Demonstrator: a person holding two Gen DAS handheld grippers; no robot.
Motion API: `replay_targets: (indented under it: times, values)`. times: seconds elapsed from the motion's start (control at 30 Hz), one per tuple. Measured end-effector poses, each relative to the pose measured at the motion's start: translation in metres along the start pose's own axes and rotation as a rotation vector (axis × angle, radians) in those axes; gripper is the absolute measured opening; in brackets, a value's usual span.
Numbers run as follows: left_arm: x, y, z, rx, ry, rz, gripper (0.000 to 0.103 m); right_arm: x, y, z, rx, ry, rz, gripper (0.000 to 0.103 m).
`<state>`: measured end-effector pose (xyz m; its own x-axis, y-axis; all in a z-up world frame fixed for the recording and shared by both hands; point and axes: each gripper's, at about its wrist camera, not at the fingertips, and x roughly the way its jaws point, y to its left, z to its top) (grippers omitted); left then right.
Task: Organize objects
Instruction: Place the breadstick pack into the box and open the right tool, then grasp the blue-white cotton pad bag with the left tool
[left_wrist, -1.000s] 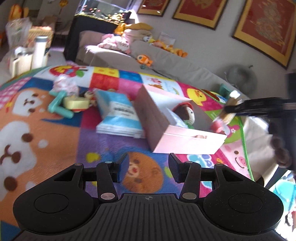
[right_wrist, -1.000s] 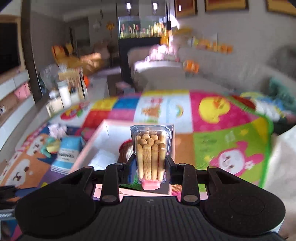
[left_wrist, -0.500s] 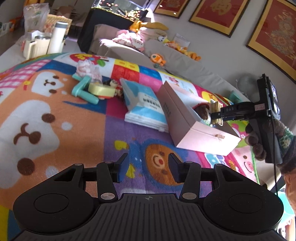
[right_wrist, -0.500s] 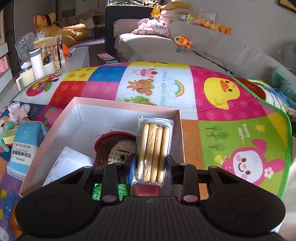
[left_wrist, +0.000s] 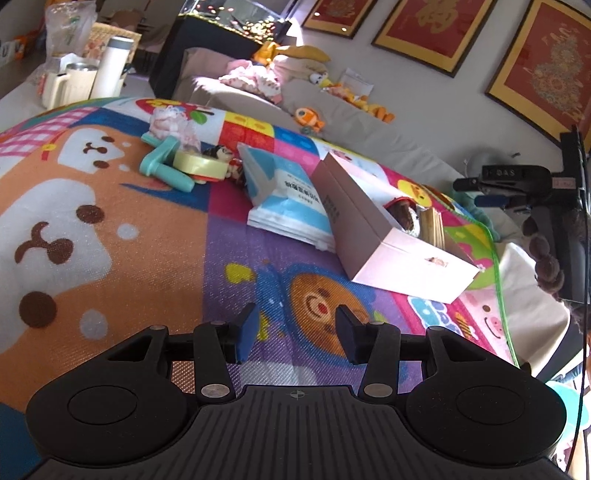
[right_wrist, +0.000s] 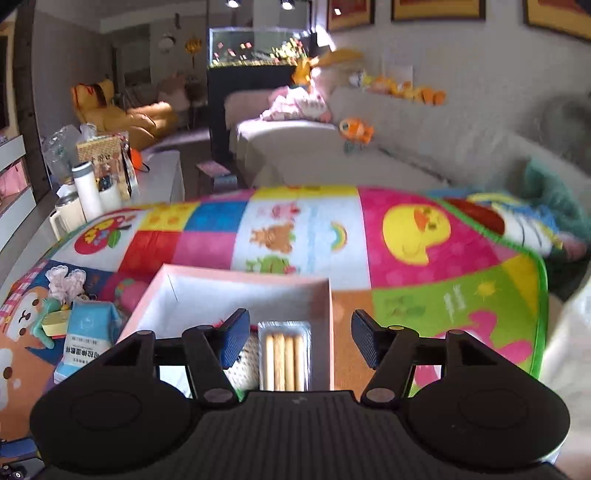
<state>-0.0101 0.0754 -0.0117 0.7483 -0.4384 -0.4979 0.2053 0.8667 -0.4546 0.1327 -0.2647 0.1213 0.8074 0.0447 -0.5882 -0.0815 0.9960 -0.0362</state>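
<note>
While both hand-held grippers gape empty, the biscuit-stick pack (right_wrist: 283, 360) lies inside the pink box (right_wrist: 207, 275).
Right hand-held gripper (right_wrist: 299, 343) hovers spread above it; left hand-held gripper (left_wrist: 295, 334) hangs spread over the play mat (left_wrist: 155, 258).

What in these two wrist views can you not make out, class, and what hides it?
- Pink box floor: left view, blocked by its near wall.
- Biscuit pack, lower part: right view, behind the gripper body.
- Blue wipes pack print: too small.
- Sofa toys: right view, motion blur.
</note>
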Motion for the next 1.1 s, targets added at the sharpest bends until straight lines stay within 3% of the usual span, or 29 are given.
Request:
replay_targets:
  times: [0.07,0.1,0.13,0.33,0.5,0.57,0.6,0.63,0.73,0.93,1.1]
  values:
    - [0.000,-0.001,-0.001,0.006,-0.003,0.004,0.050,0.009,0.009,0.005,-0.014,-0.001,-0.033,0.048]
    - [0.000,-0.002,-0.001,0.009,-0.006,0.004,0.050,0.017,0.013,0.008,-0.014,0.009,-0.045,0.036]
    - [0.000,-0.001,-0.002,0.009,-0.007,0.003,0.050,0.028,0.016,0.011,-0.018,0.023,-0.051,0.033]
    - [-0.001,0.003,-0.003,-0.018,-0.012,-0.011,0.049,0.093,0.028,-0.006,-0.134,0.163,-0.179,0.023]
    - [0.000,0.004,-0.002,-0.025,-0.009,-0.014,0.049,0.055,0.004,-0.014,0.006,0.101,-0.079,0.024]
    - [0.000,0.004,-0.002,-0.023,-0.008,-0.012,0.049,0.029,0.005,-0.020,-0.006,0.044,-0.069,0.030]
    - [0.000,0.003,-0.002,-0.019,-0.006,-0.005,0.048,0.016,0.007,-0.025,-0.025,0.018,-0.063,0.041]
    - [0.000,0.002,-0.001,-0.009,-0.004,0.005,0.047,0.002,0.012,-0.032,-0.039,-0.007,-0.048,0.059]
    - [0.002,-0.010,0.006,0.055,0.009,0.064,0.045,-0.030,0.025,-0.063,-0.048,-0.056,0.043,0.086]
    - [0.019,-0.036,0.076,0.100,-0.078,0.140,0.045,-0.047,0.061,-0.133,-0.031,-0.010,0.205,0.092]
    - [0.086,-0.049,0.121,0.121,0.013,0.207,0.045,-0.044,0.087,-0.159,-0.011,-0.018,0.247,0.092]
